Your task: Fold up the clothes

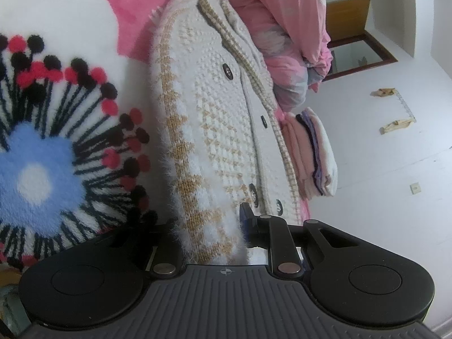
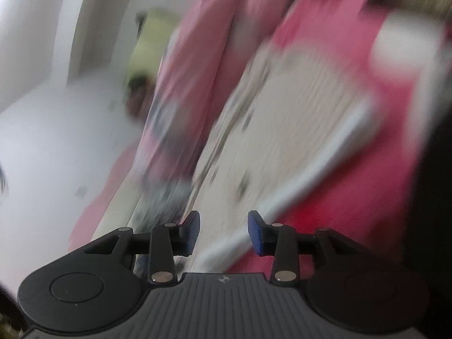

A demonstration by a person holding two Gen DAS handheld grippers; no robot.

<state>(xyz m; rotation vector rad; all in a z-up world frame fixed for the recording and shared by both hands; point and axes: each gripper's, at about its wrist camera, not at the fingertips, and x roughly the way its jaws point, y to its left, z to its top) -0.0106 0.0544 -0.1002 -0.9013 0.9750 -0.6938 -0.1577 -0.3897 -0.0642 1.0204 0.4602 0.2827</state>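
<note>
My left hand-held gripper (image 1: 223,237) pinches the fuzzy cardigan (image 1: 214,130) hem on the pink bed (image 1: 141,2), my right hand-held gripper (image 2: 223,233) is spread and empty, one folded stack (image 1: 316,152) done, cardigan still unfolded.

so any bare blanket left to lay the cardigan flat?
Free: flower-patterned blanket left of the cardigan. Crowded: pink heap and folded stack on its far side. Left gripper grips the hem.

bed: pink blanket (image 1: 141,2) with a flower pattern covers it
on it: cream knit cardigan (image 1: 214,118), folded stack (image 1: 316,152), pink clothes heap (image 1: 285,25)
</note>
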